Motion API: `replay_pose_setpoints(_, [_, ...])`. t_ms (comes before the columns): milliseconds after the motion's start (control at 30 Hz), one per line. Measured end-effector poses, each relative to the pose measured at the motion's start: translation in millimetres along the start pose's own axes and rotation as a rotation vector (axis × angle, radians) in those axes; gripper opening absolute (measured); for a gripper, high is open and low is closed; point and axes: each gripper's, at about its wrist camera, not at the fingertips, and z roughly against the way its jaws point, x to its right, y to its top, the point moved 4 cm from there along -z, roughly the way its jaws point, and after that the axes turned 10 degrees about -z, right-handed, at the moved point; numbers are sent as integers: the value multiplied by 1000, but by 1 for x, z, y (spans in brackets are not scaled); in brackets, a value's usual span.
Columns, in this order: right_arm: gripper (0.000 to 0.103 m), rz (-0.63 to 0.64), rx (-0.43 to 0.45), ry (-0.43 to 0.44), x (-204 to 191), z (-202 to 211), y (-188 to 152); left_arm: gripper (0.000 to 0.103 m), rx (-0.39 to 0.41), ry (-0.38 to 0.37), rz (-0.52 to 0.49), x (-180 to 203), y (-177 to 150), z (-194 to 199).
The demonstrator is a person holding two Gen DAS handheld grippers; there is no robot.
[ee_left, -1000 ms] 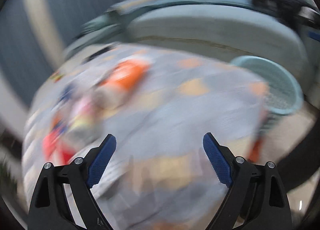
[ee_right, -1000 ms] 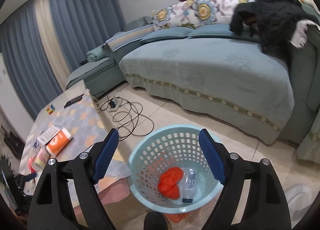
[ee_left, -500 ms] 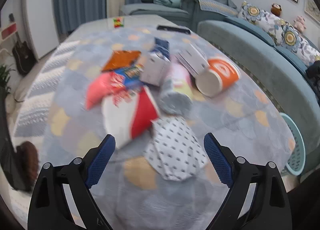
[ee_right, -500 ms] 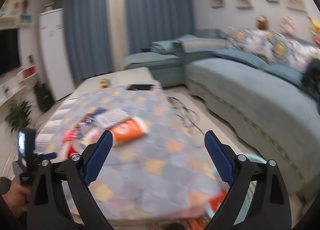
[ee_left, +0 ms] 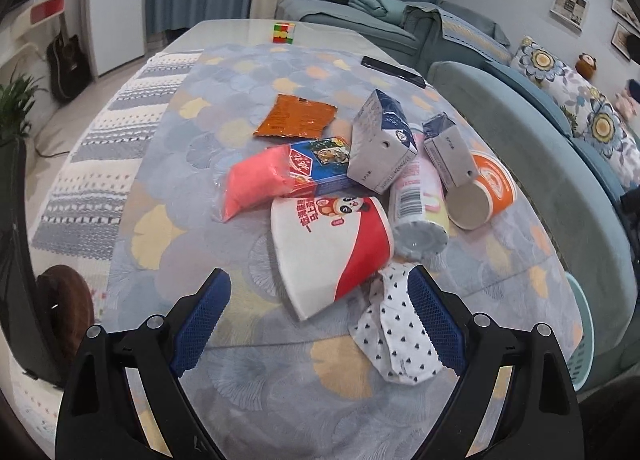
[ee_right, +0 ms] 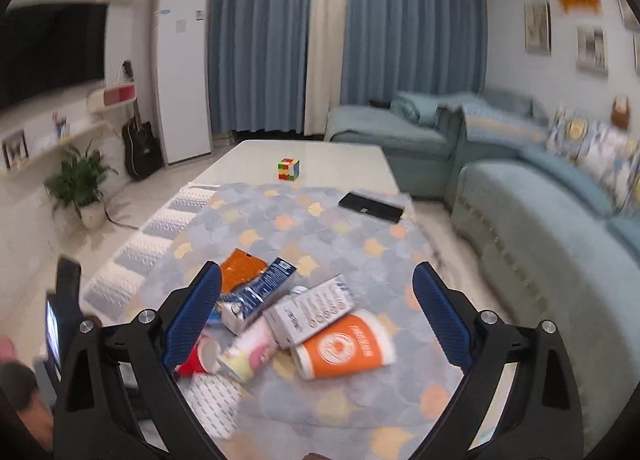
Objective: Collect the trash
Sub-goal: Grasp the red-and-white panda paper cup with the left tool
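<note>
A pile of trash lies on the patterned cloth (ee_left: 280,376): a red-and-white paper tub (ee_left: 328,248), a dotted paper wrapper (ee_left: 396,336), a pink cup (ee_left: 416,200), an orange cup (ee_left: 486,192), grey cartons (ee_left: 380,148), a pink-and-blue packet (ee_left: 280,176) and an orange foil sachet (ee_left: 296,120). My left gripper (ee_left: 318,292) hovers open just before the tub and wrapper, holding nothing. My right gripper (ee_right: 316,300) stands open and empty above the table's near end, with the orange cup (ee_right: 344,344) and a grey carton (ee_right: 312,310) between and beyond its fingers.
A colour cube (ee_right: 289,169) and a black phone (ee_right: 370,207) lie on the table's far half. The teal sofa (ee_right: 540,228) runs along the right. The teal basket's rim (ee_left: 582,332) shows past the table's right edge. A plant (ee_right: 80,184) and guitar (ee_right: 140,144) stand left.
The right gripper swung from above the basket, where red and clear trash lay, round to face the table, its jaws widening. The left gripper closed in on the trash pile.
</note>
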Motion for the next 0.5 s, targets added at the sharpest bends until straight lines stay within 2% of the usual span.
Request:
replay_pose_setpoints(67, [92, -121, -42, 17, 18, -20, -7, 88, -1, 2, -7, 2, 3, -4])
replay_pose_setpoints(133, [92, -191, -138, -23, 35, -41, -21, 88, -8, 3, -15, 5, 5, -11])
replay_pose_setpoints(233, [92, -224, -175, -42, 47, -56, -34, 88, -19, -8, -27, 12, 8, -22])
replay_pose_setpoints(300, [92, -192, -183, -88, 49, -63, -39, 88, -30, -2, -42, 18, 9, -31])
replay_pose_setpoints(400, [92, -71, -154, -129, 42, -71, -45, 88, -44, 4, -31, 19, 10, -42])
replay_pose_setpoints(500, [92, 7, -175, -158, 45, -81, -56, 88, -60, 7, -6, 16, 14, -54])
